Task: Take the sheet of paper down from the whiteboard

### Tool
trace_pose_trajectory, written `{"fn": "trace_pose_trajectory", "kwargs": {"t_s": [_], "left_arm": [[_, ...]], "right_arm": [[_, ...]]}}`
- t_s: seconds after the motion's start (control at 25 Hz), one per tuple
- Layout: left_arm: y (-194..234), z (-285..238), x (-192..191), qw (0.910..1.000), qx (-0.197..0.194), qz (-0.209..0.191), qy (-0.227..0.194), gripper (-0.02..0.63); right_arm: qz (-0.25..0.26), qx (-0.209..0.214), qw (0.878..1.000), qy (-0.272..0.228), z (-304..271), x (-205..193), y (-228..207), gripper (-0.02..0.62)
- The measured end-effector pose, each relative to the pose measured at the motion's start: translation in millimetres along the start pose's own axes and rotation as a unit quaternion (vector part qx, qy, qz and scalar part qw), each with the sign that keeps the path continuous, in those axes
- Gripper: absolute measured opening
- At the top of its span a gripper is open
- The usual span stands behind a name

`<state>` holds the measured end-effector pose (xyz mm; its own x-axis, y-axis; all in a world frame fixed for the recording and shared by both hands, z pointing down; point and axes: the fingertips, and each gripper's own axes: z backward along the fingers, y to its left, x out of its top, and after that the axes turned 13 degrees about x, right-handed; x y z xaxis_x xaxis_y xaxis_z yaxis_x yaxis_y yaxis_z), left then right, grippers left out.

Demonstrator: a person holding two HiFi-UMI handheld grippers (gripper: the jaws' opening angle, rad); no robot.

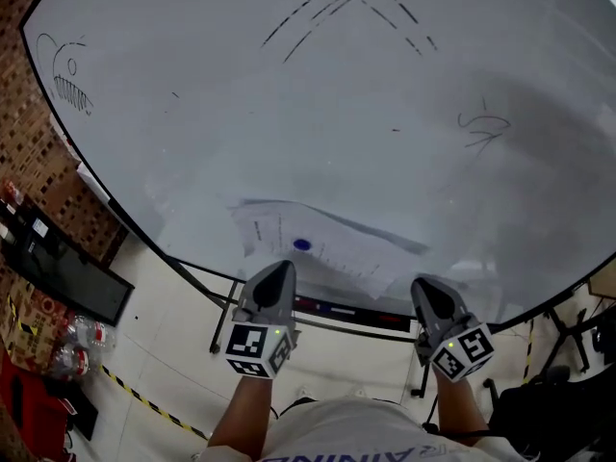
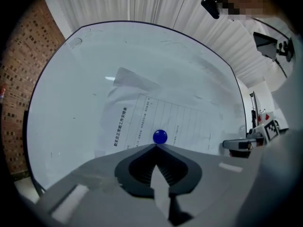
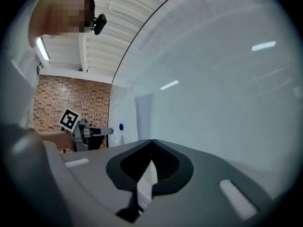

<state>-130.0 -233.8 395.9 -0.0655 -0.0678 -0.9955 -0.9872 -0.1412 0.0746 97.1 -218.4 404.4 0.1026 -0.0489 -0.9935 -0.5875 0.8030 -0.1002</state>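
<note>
A printed sheet of paper point(image 1: 332, 248) hangs low on the big whiteboard point(image 1: 289, 114), pinned by a round blue magnet point(image 1: 302, 244); its upper corner curls off the board. My left gripper point(image 1: 286, 266) is shut and empty, its tip just below the magnet. In the left gripper view the magnet point(image 2: 160, 136) sits right above the closed tip point(image 2: 155, 145), with the paper point(image 2: 161, 115) behind it. My right gripper point(image 1: 422, 284) is shut and empty, near the paper's lower right corner. Its own view shows the shut tip point(image 3: 152, 140), the paper point(image 3: 143, 115) edge-on and the magnet point(image 3: 121, 126).
The whiteboard's marker tray point(image 1: 332, 309) runs under the paper, and its stand legs point(image 1: 223, 320) reach the floor. A brick wall point(image 1: 29, 152) and a dark shelf point(image 1: 63, 268) with bottles point(image 1: 77, 340) are at the left. Yellow-black tape point(image 1: 144, 400) crosses the floor.
</note>
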Motion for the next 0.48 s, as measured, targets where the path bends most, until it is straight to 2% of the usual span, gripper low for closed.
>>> {"fn": "trace_pose_trajectory", "kwargs": {"t_s": [0.16,0.28,0.36,0.44,0.48], "left_arm": [[-2.3,-6.0,-3.6,0.9996,-0.016,-0.014,0.018,0.003],[-4.0,-9.8,-1.7,0.9987,-0.014,-0.048,0.011,0.005],[-6.2,-13.4,6.2,0.9965,-0.008,-0.083,-0.009,0.129],[-7.2,-17.6,13.0,0.9935,0.005,-0.112,-0.020,0.180],[-7.6,-19.4,15.2,0.9921,0.013,-0.123,-0.022,0.181]], "right_arm": [[0.006,-0.015,1.000,-0.006,-4.1,4.3,0.7,0.006],[0.003,-0.023,1.000,-0.009,-2.9,3.3,0.3,0.006],[0.003,-0.028,1.000,-0.012,-2.2,3.9,-0.1,0.007],[0.003,-0.030,0.999,-0.014,-1.8,4.4,0.7,0.006],[0.003,-0.031,0.999,-0.014,-1.5,4.2,1.6,0.006]]}}
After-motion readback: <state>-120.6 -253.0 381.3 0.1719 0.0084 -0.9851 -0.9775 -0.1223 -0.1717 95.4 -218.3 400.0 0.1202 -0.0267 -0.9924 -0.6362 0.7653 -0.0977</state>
